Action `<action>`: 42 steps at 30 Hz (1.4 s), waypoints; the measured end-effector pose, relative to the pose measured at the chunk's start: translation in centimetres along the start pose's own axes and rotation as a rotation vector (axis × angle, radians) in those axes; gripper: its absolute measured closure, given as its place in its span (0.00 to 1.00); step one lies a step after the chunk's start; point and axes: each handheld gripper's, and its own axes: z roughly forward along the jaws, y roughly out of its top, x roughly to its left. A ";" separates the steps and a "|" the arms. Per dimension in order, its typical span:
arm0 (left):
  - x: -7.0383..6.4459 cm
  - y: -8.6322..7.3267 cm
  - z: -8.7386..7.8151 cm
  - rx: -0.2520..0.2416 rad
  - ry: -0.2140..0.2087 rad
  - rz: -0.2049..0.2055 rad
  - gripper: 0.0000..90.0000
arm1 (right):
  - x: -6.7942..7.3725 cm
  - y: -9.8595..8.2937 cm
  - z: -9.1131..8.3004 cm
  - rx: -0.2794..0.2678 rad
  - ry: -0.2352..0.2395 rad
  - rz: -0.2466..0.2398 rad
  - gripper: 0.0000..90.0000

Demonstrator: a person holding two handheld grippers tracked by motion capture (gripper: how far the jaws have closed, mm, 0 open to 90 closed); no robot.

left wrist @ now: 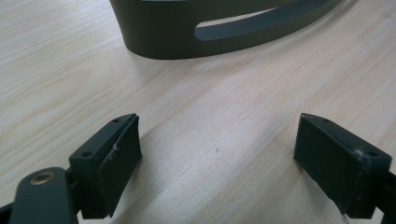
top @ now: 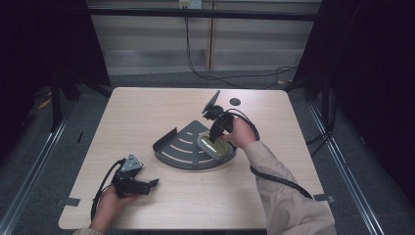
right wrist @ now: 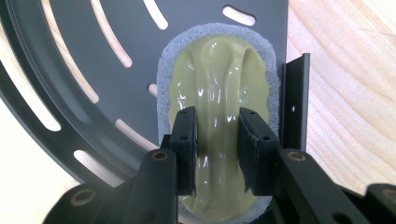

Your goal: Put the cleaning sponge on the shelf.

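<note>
1. We count one dark slotted corner tray (top: 178, 147) on the surface (top: 147, 112).
2. One yellow-green scrubber (right wrist: 219, 93) with a white foam rim lies in that tray.
3. Our right gripper (right wrist: 217, 144) pinches the scrubber's raised ridge between its jaws.
4. Our left gripper (left wrist: 217, 154) rests wide open, holding nothing, near the tray's curved wall.

Right arm: long beige sleeve (top: 288, 188), cuff at the wrist. Left forearm enters at the frame edge; clothing there cannot be made out.

Left tool (top: 155, 183): black body, grey three-cornered plate on top, black cable looping off its rear. Two black block-shaped pads (left wrist: 119, 158), small screw holes along the upper edges, brass-coloured pivot pin on the link.

Right tool (right wrist: 217, 149): same black build, matte pads, round pivot pins on both links, thick black cable trailing along the sleeve.
</note>
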 end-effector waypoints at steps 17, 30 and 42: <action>0.0 0.0 0.0 -0.001 -0.001 0.000 0.16 | 0.3 0.0 0.0 -0.019 -0.007 0.001 0.65; 0.0 0.0 0.0 0.000 0.000 -0.001 0.16 | 0.0 -0.2 -0.4 -0.062 -0.012 0.019 0.44; 0.0 0.0 0.0 0.001 -0.001 -0.002 0.16 | -0.1 -0.7 -1.3 -0.087 -0.012 0.015 0.32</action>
